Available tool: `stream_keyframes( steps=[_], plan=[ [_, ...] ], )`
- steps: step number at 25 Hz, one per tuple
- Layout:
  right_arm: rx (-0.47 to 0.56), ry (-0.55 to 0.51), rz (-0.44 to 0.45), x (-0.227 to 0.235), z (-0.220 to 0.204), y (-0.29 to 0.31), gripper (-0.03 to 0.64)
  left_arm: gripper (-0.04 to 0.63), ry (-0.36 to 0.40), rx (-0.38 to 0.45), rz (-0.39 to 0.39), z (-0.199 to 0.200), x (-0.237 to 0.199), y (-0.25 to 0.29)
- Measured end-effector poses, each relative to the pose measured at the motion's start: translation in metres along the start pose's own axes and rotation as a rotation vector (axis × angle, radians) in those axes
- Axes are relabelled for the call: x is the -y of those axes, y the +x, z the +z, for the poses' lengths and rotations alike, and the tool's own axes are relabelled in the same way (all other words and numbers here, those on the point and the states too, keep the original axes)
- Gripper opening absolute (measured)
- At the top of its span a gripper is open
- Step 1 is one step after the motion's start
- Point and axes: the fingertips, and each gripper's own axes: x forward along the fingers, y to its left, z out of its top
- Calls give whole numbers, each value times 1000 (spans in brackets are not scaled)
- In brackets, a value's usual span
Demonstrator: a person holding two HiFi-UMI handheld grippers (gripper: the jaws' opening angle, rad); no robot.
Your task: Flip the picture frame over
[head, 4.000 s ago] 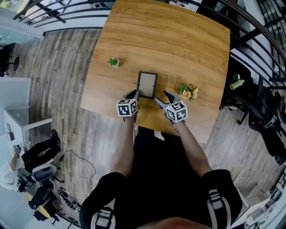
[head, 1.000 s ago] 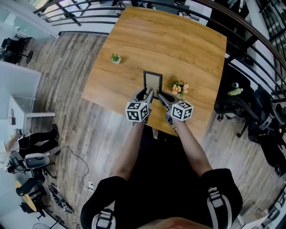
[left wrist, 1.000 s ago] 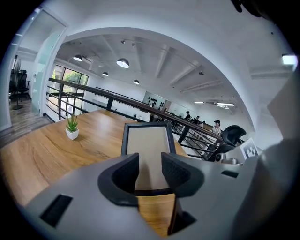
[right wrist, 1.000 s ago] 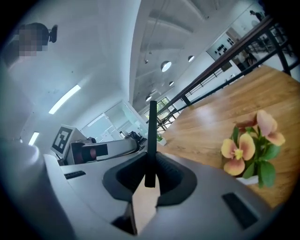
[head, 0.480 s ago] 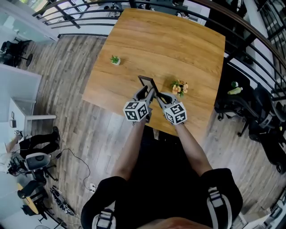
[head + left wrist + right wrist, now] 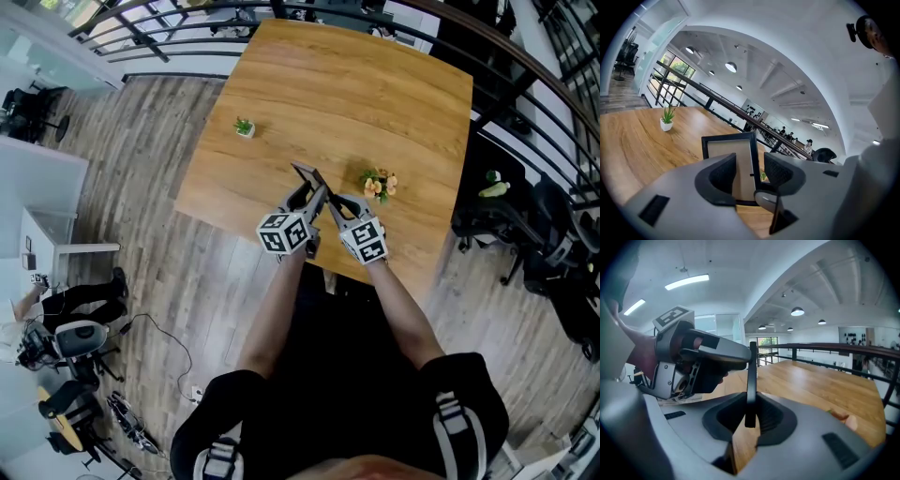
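Light, stiff, likely fragile picture frame, clamped by its thin rim in right claw, untouched between just-opening jaws of left claw.

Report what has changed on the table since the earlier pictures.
The picture frame, flat on the table before, now stands tipped up on edge, lifted by the right tool, which is clamped on its rim. The left tool has just been opening its jaws; the frame shows in their gap, unpressed. The small potted plant and the flowers stayed put.
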Motion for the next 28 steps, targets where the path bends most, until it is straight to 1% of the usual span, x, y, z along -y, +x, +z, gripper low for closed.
stream_keyframes(
  steps=[3, 7, 11, 14, 17, 20, 22, 23, 24, 28],
  plan=[
    [-23, -60, -14, -5, 5, 1, 69, 183, -25, -2, 2, 2, -3, 0],
    [-22, -154, -32, -10, 11, 2, 69, 183, -68, 8, 9, 9, -7, 0],
    [-34, -292, -72, -12, 16, 2, 71, 183, -95, 18, 34, 11, -13, -2],
    [-49, -386, -101, -14, 18, 2, 72, 181, -142, 31, 49, 12, -18, -3],
    [-57, -451, -115, -19, 16, 2, 77, 181, -195, 45, 71, 10, -25, -4],
    [-62, -480, -115, -23, 15, 2, 80, 181, -251, 57, 87, 8, -30, -4],
    [-62, -483, -113, -25, 15, 2, 80, 181, -272, 64, 98, 7, -35, -6],
    [-62, -483, -110, -25, 15, 2, 80, 175, -277, 67, 104, 6, -38, -7],
    [-61, -483, -108, -26, 15, 2, 80, 155, -285, 70, 106, 6, -40, -9],
    [-55, -488, -96, -29, 12, 0, 83, 134, -337, 81, 70, 4, -34, -10]
  ],
)
